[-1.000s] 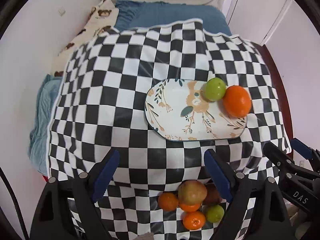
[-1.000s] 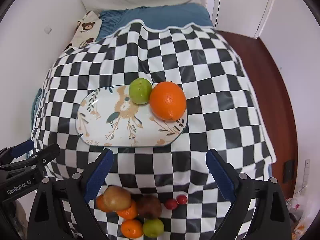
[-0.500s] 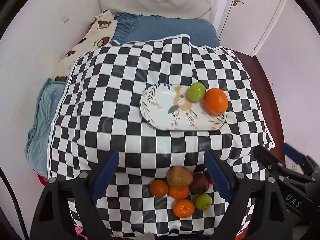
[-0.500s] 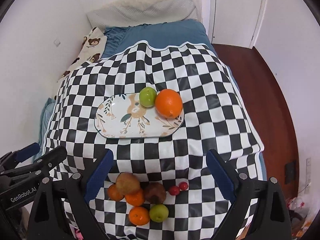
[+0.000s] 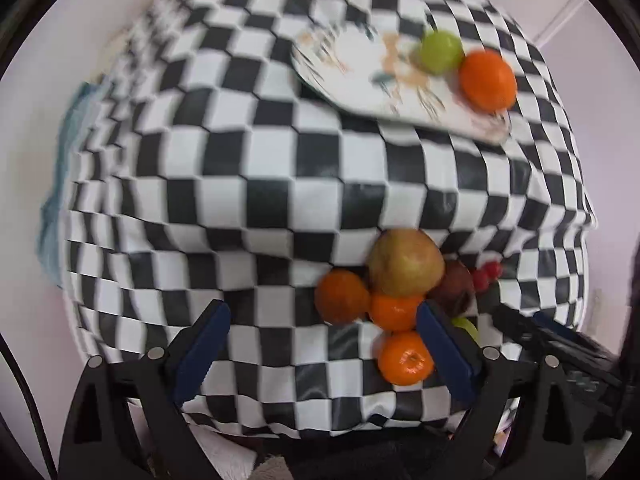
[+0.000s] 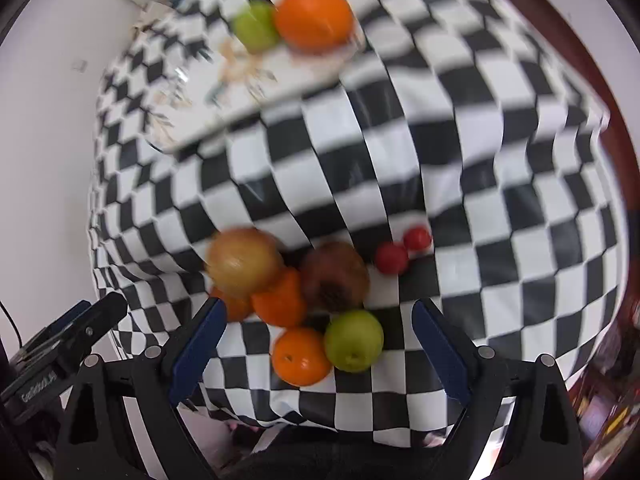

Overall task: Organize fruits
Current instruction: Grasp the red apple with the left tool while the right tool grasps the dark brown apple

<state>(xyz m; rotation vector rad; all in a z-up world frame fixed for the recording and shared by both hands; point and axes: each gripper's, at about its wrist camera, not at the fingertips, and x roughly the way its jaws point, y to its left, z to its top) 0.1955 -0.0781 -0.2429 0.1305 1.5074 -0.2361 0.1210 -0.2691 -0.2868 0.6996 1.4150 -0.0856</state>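
Note:
A floral oval plate [image 5: 360,76] [image 6: 224,92] lies on the checkered cloth and carries a green apple [image 5: 440,51] [image 6: 256,26] and a big orange [image 5: 487,80] [image 6: 314,14]. Near the front edge lies a fruit pile: a yellow-red apple [image 5: 406,262] [image 6: 244,262], small oranges [image 5: 406,358] [image 6: 302,356], a brown fruit [image 6: 334,276], a green apple [image 6: 354,340] and two red cherry tomatoes [image 6: 404,250]. My left gripper [image 5: 322,348] is open and empty, just left of the pile. My right gripper [image 6: 316,340] is open above the pile's front.
The checkered cloth [image 5: 280,200] covers a small table beside a white wall [image 6: 48,120]. The cloth's front edge hangs right in front of both grippers. Dark red-brown floor [image 6: 568,40] shows to the right. The left gripper's body [image 6: 60,344] shows at the right wrist view's lower left.
Both grippers have dropped down and forward toward the fruit pile at the table's front; the pile now looks much bigger and the plate has shifted to the top of both views. Jaws stay open.

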